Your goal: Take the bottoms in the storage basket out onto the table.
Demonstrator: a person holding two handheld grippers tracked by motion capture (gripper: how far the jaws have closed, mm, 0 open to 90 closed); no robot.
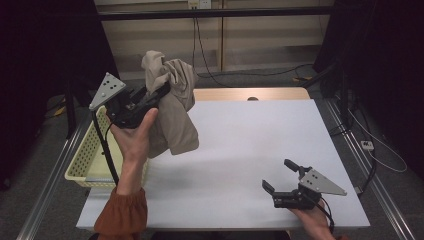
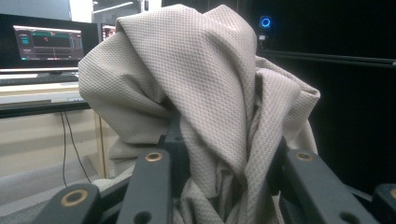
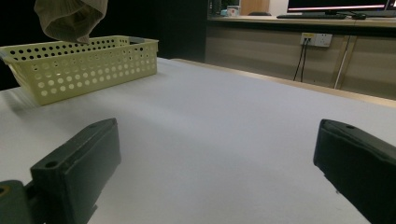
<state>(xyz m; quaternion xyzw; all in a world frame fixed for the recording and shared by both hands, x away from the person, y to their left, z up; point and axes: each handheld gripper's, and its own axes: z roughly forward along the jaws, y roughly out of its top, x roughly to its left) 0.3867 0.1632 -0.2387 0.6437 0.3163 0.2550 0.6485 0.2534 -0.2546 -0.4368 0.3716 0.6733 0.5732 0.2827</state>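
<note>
While the left gripper (image 1: 159, 93) holds a beige cloth (image 1: 172, 107) aloft at the table's (image 1: 250, 150) far left, its fingers are clamped on the bunched fabric, which drapes down toward the near side with its long axis vertical. A yellow basket (image 1: 86, 162) sits just left of and below the hanging cloth, at the table's left edge, so the coming move looks like a short carry leftward and down. The right gripper (image 1: 281, 176) rests at the near right, well apart from both.

From the left gripper view, the cloth (image 2: 205, 93) rises in folds between the fingers (image 2: 149, 186), pinched there.

From the right gripper view, the fingers (image 3: 79, 172) stand wide with nothing between them; the basket (image 3: 84, 65) lies far left, the cloth's (image 3: 70, 18) lower end hanging above its rim, whether touching cannot be told.
</note>
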